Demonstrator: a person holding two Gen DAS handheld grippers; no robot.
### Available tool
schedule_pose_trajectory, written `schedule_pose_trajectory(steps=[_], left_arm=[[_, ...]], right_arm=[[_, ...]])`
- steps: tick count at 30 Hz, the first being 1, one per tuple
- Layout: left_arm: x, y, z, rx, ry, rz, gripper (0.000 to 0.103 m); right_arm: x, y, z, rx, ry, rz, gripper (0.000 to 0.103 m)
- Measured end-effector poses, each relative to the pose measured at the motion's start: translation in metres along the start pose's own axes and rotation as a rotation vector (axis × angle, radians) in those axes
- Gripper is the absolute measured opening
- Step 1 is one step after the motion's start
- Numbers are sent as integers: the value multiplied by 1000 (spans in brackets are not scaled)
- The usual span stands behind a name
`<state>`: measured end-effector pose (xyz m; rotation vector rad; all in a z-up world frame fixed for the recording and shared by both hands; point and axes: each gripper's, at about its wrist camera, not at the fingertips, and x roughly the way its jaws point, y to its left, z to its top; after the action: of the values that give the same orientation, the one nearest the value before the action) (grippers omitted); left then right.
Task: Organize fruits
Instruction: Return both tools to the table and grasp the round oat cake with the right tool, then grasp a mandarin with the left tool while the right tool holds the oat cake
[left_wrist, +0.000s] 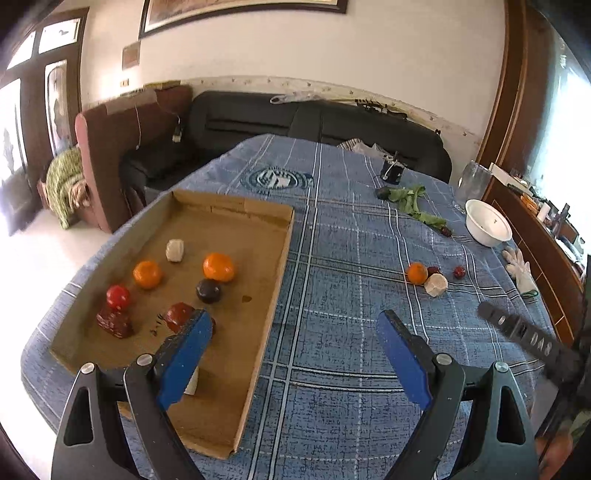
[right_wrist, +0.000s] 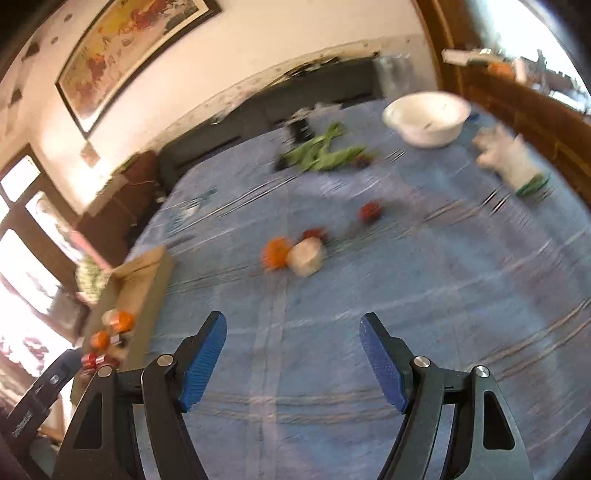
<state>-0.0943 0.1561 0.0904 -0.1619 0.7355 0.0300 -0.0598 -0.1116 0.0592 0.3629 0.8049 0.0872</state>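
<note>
A shallow cardboard tray lies on the blue checked tablecloth at the left. It holds two oranges, a dark plum, a red tomato, a pale round fruit and dark red pieces. My left gripper hangs open over the tray's right edge, nothing between its fingers. On the cloth to the right lie an orange, a pale fruit and small dark red fruits. The right wrist view is blurred; my right gripper is open and empty, short of the orange and pale fruit.
A white bowl stands at the table's far right, a white glove beside it. Green leaves and a dark cup lie further back. A black sofa stands behind the table, a wooden cabinet along the right.
</note>
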Motion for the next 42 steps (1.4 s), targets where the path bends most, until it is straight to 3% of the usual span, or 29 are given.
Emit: schedule_pose_trajectory(steps=[3,6,12,14,19,21,30,33,36,39,41,42], left_arm=[[14,-6,-4,-7,41,-41,90],[27,-12,-7,-8,95,-93,90],[36,-12,-3,-14,106,-71,90],[40,-11,1,-13,105,-64,90],[56,-25,9,25,114,-67,90],[67,-39,14,52,132,-96,90],[134,-121,31,191,171,-154,90],[164,-142,34,228,190,-168,79],[184,-149,32,236,229,-195,59],[187,-151,30,257,204,-233,47],[187,-150,30,259,199,-273,27],[188,-149,30,249,209,-310,27]], right_arm=[[11,-13,17,-20,11,-71,79],[34,-13,27,-63,28,-90,78],[85,6,33,-186,82,-83,70],[97,11,34,-211,95,-88,63],[111,13,38,-230,105,-43,33],[107,9,38,-220,107,-27,33],[85,-45,47,-97,93,-168,33],[86,-57,51,-62,103,-150,33],[86,-53,50,-92,98,-179,33],[89,-46,50,-128,95,-206,33],[91,-44,49,-138,97,-212,33],[91,-44,49,-144,96,-218,33]])
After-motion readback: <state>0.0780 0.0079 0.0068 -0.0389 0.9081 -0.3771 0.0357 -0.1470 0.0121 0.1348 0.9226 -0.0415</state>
